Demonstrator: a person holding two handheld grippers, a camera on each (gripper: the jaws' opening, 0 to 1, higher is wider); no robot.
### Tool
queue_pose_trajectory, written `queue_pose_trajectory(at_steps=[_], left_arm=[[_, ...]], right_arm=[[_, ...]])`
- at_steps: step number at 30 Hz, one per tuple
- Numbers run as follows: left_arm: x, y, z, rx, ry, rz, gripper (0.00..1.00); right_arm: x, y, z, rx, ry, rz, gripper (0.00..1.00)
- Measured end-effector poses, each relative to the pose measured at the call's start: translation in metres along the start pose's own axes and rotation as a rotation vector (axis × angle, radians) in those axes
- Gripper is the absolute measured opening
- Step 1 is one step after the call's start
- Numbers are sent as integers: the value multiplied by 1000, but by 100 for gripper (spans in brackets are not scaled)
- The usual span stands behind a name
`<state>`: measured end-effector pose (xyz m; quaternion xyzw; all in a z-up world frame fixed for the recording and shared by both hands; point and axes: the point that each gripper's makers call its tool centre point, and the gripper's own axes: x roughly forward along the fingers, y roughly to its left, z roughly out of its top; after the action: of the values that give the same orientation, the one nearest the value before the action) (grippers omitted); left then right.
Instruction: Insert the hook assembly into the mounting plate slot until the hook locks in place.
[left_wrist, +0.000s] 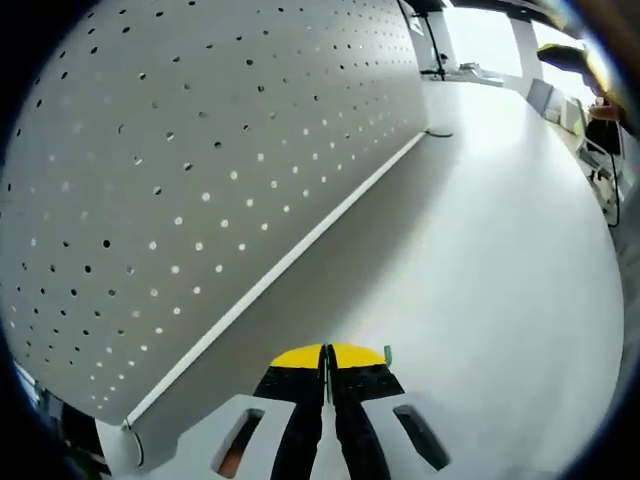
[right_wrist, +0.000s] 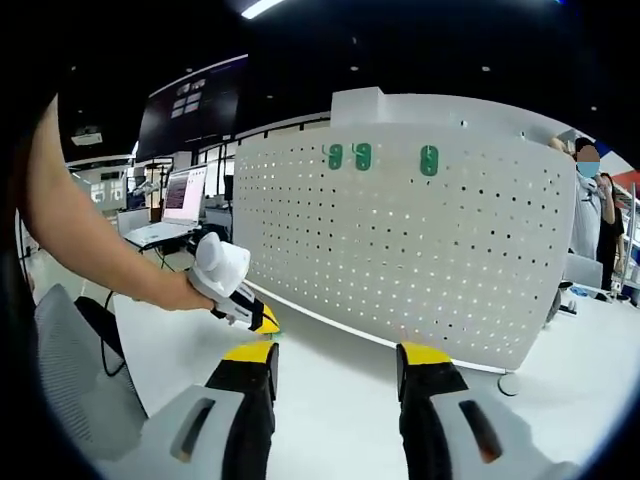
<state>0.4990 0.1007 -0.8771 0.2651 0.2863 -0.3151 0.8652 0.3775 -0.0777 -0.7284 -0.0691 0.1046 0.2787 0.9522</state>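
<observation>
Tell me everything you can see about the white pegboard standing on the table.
The pegboard is a white, metal-looking panel, standing upright on the white table, with even rows of small round holes; some holes glow with light from behind. Three green hooks hang near its top edge. A plain unperforated white piece rises above that edge. In the left gripper view the pegboard looms close, a narrow strip running along its base where it meets the table.
</observation>
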Motion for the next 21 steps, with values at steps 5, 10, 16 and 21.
queue_pose_trajectory(at_steps=[5,10,16,21], left_arm=[[-2,2,1,-24,-6,5,2],[-9,5,4,-49,-19,10,2],[-24,8,14,-102,-64,21,2],[-36,7,26,-130,-106,20,1]], right_arm=[[0,0,-1,-2,2,0,46],[1,2,1,-5,-3,8,46],[1,6,3,-11,-8,22,46],[1,10,5,-18,-12,36,45]])
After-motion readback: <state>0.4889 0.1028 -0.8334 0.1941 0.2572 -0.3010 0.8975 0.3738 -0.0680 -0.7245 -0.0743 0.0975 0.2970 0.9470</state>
